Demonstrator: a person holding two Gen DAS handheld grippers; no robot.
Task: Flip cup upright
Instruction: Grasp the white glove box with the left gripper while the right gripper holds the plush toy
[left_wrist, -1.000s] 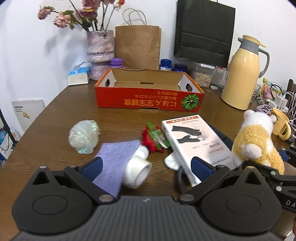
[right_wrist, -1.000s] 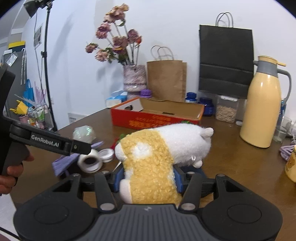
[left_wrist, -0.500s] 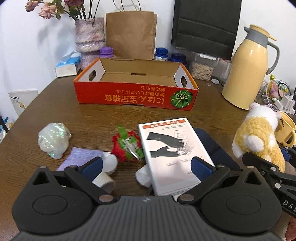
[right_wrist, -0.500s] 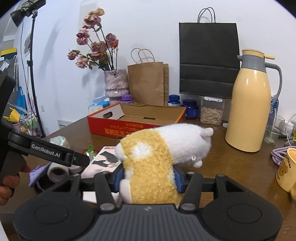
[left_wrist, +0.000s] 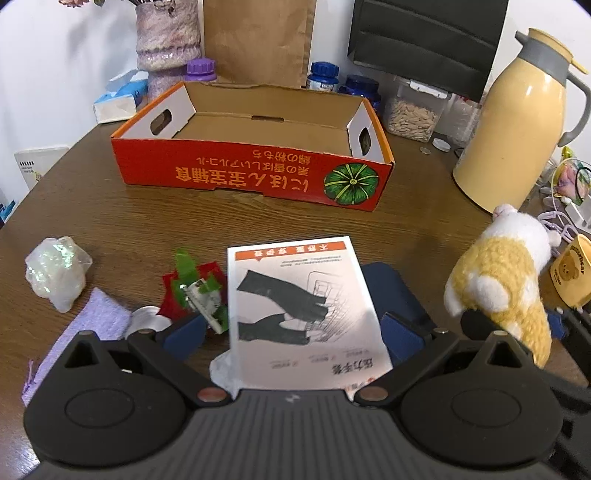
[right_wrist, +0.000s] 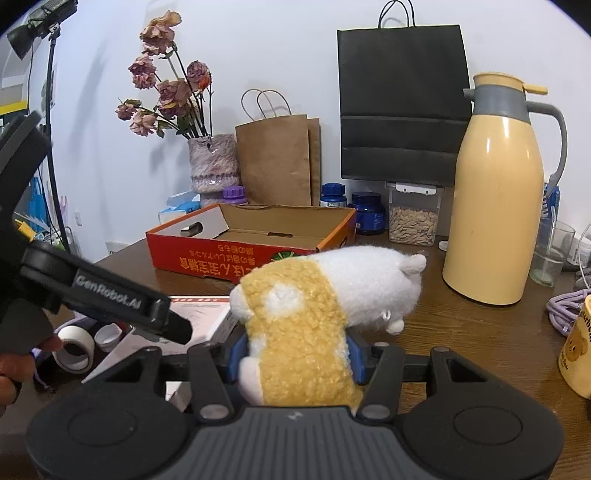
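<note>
Moved: white box (left_wrist: 301, 314) now lies between left tool (left_wrist: 291, 328) fingers.
Left tool: apart, empty.
Right tool (right_wrist: 293, 356): clamped on plush toy (right_wrist: 317, 317).
Cup (right_wrist: 578, 350): on table (right_wrist: 472, 332), right edge.

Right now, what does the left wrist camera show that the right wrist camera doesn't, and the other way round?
Only the left wrist view shows the iridescent crumpled wrap, the purple cloth, the red-and-green wrapper, and the open left gripper above the white booklet.

Only the right wrist view shows the dried flowers, the tape roll and the drinking glass.

Both show the orange box, the yellow thermos, the yellow mug, and the plush toy clamped in the right gripper.
</note>
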